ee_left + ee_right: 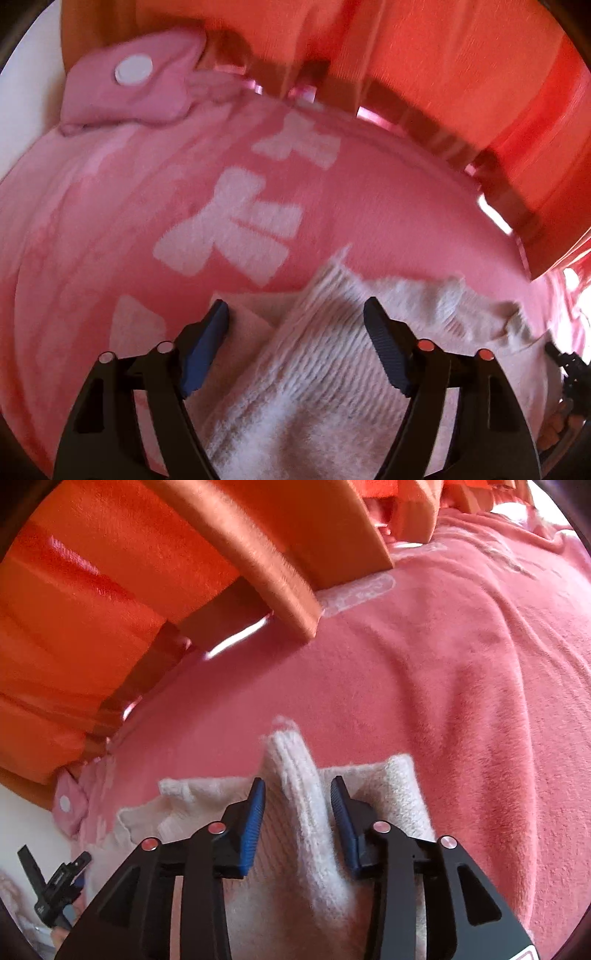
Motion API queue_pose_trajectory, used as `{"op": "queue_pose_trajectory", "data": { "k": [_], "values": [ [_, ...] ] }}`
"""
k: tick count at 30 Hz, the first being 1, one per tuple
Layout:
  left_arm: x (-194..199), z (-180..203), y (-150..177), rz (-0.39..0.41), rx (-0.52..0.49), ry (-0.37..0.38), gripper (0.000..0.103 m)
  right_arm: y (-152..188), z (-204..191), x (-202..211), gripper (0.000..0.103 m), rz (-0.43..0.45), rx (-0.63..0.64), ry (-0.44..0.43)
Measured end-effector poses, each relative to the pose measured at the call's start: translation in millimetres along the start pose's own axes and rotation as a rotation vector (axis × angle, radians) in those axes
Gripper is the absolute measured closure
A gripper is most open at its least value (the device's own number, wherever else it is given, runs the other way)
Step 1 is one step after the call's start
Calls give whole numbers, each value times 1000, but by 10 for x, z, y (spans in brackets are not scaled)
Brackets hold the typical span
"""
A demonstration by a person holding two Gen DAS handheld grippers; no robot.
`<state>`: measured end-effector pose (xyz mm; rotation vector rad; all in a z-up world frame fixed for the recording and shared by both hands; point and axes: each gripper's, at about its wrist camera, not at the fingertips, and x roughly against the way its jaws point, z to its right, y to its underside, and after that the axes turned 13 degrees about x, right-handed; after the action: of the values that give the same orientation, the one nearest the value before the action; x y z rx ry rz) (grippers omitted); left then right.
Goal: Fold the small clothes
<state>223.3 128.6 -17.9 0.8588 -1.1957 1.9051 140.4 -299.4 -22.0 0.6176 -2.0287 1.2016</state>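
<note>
A knitted garment (317, 354) lies on a blanket (110, 229). Curtains (110, 590) hang behind it. A small pouch (129, 92) rests at the blanket's far left edge.

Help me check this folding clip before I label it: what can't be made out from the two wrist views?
- Cream knitted garment: its near part is cut off by the bottom edge and hidden by the left gripper; in the right wrist view the right gripper hides it likewise, so its type is unclear.
- White print on the pink blanket: blurred, unreadable.
- Behind the orange curtain: hidden.
</note>
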Motion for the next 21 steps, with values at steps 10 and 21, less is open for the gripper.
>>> {"op": "queue_pose_trajectory", "data": {
  "k": [10,21],
  "values": [
    [521,80,-117,172,54,222,94,-74,-170,613,95,300,49,-52],
    [-68,9,-130,81,64,38,80,-54,98,203,81,84,-37,107]
  ]
}}
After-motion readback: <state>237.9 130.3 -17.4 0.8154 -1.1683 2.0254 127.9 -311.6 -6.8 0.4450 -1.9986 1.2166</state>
